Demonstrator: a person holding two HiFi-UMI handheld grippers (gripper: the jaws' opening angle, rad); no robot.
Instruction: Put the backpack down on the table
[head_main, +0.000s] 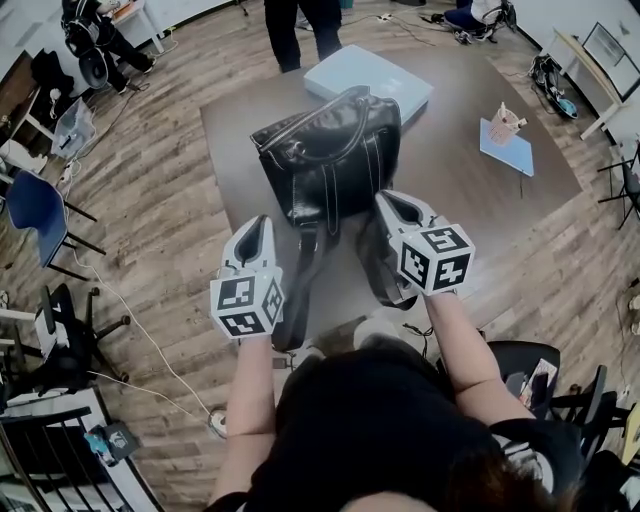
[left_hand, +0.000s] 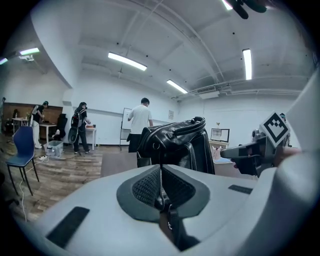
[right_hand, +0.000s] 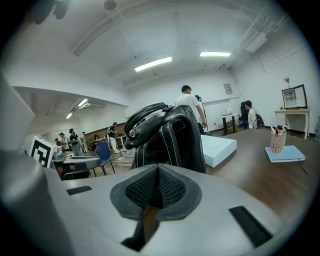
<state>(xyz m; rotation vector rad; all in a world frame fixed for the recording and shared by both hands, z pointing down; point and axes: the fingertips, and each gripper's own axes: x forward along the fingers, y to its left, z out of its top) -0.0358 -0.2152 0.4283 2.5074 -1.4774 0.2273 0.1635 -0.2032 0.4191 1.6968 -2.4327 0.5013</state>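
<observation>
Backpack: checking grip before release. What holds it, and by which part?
The left gripper seems shut on a thin strap of the backpack; the right gripper is shut, empty.

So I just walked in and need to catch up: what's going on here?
A person holds a gripper in each hand at a black backpack standing on the table. The left gripper is shut on a strap. The right gripper is shut too; whether it pinches a strap is unclear.

Head view stares steeply down from above; both gripper views sit low and close, facing the same backpack (head_main: 330, 150).
</observation>
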